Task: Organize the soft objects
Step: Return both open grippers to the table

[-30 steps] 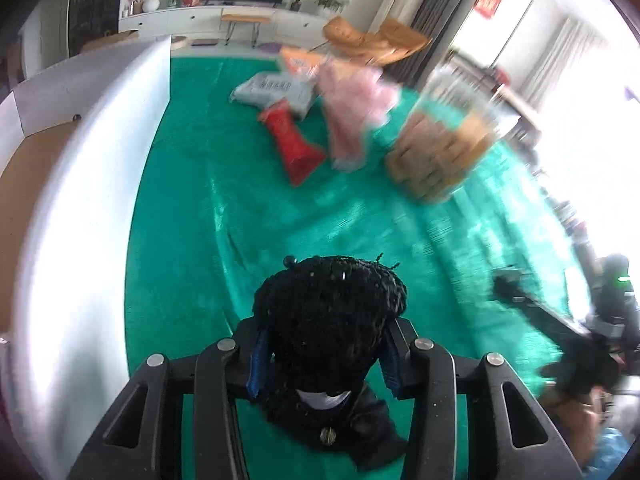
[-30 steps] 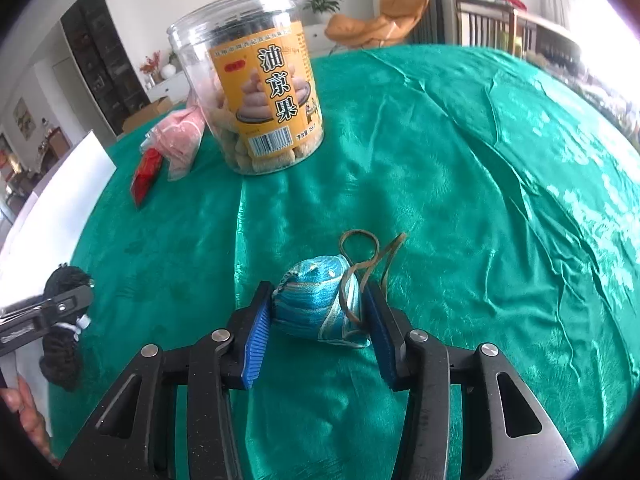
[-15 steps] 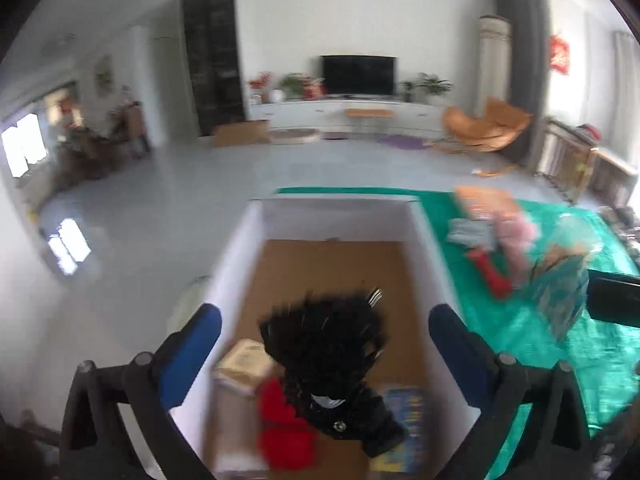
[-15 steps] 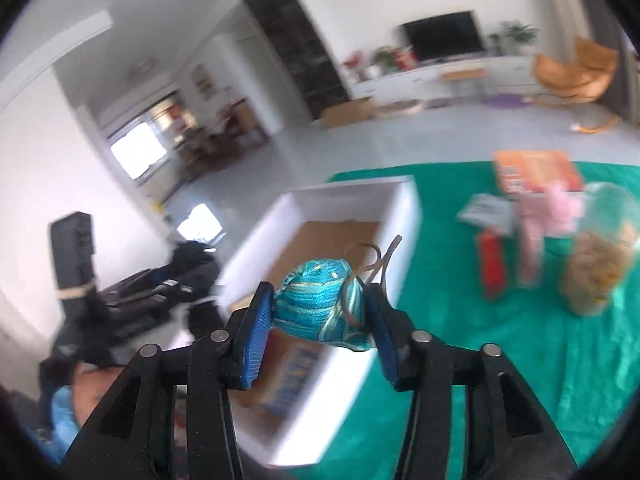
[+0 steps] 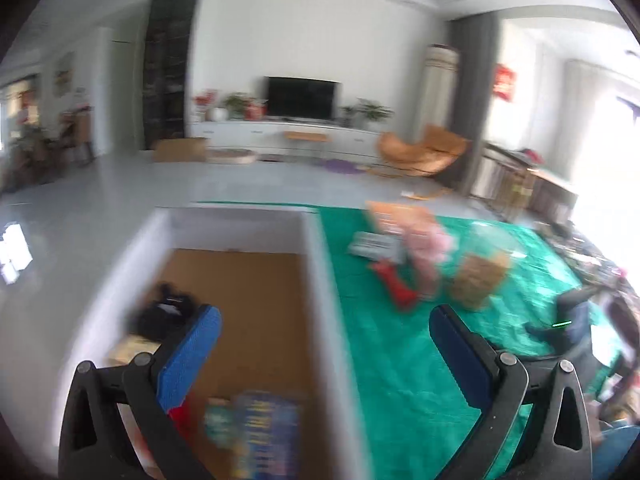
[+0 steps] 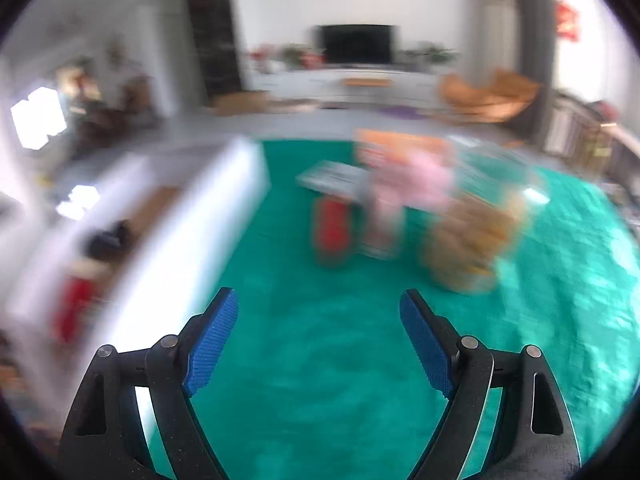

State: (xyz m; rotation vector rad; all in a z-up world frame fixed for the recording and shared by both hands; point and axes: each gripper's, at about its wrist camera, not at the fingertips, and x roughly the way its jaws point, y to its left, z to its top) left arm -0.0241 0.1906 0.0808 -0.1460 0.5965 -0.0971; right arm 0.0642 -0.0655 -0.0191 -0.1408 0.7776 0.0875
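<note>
Across the lower frame of your left wrist view, your left gripper [image 5: 324, 344] hangs with jaws wide and empty above the white-walled cardboard box [image 5: 316, 280]; the black knitted soft toy [image 5: 164, 314] lies inside at centre left. Right wrist view: your right gripper [image 6: 318, 334] is equally wide, empty, over the green tablecloth [image 6: 320, 360], facing the blurred pink soft bundle [image 6: 416, 180], probably next.

Motion blur smears the clear snack jar [image 6: 472, 236], pink bag [image 6: 404, 184] and red packet [image 6: 332, 228] at twelve to one o'clock; labels unreadable. At nine o'clock, the white box [image 6: 192, 224] contents are indistinct.
</note>
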